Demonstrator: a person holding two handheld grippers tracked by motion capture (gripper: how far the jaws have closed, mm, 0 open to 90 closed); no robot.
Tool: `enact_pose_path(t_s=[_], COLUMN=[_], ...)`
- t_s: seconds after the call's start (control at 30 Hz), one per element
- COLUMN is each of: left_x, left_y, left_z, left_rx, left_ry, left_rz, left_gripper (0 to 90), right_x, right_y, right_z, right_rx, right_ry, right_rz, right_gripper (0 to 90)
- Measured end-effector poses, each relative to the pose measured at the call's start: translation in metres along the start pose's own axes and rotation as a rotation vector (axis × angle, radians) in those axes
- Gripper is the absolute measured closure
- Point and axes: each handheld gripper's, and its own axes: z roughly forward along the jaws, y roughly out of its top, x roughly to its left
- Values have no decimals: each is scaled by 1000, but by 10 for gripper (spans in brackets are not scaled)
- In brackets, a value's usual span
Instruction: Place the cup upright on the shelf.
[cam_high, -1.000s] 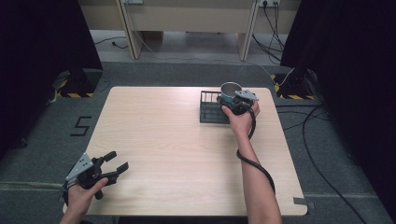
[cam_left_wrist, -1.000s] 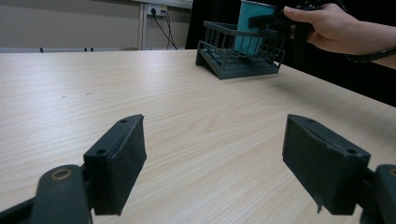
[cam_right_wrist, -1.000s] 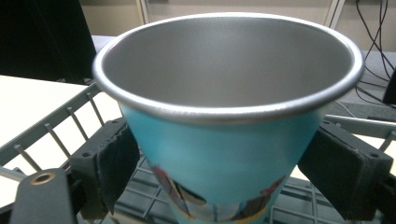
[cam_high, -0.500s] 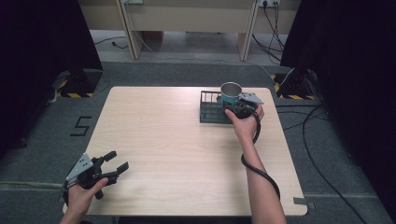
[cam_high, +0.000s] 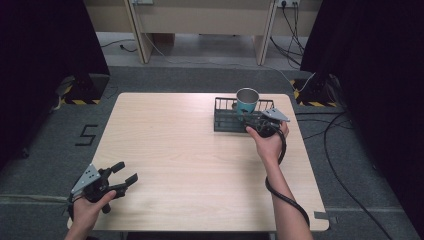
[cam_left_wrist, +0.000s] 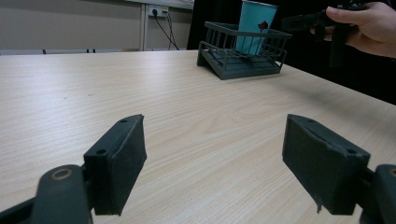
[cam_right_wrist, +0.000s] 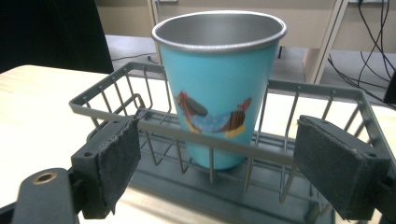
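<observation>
Cup (cam_right_wrist: 219, 88): teal outside, bare metal inside and at the rim, a rooster picture on the wall facing my right gripper (cam_right_wrist: 217, 172). It stood upright in the dark wire rack (cam_right_wrist: 327, 93), just ahead of that gripper and above the line of its pads; nothing else lay in the rack. Right jaws wide, just been closing a little, nothing between them, near rail just beyond. Left gripper (cam_left_wrist: 215, 163) far off, jaws wide, gripping nothing, bare table (cam_left_wrist: 187, 107) ahead.

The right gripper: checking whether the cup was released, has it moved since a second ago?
Yes. The right gripper has backed away from the turquoise metal cup toward the dark wire basket's near rail, jaws open and empty, just closing slightly.
</observation>
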Motion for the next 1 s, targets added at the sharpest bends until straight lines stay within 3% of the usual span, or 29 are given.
enact_pose_path(t_s=[0.37, 1.0], left_x=[1, 1], left_y=[0, 0], left_z=[0, 0], left_rx=[0, 3], left_ry=[3, 8], left_rz=[0, 1], left_gripper=[208, 209], right_x=[1, 1], right_y=[-12, -28], right_z=[-17, -49], right_rx=[2, 2], right_ry=[12, 23], right_rz=[15, 1], right_gripper=[172, 197])
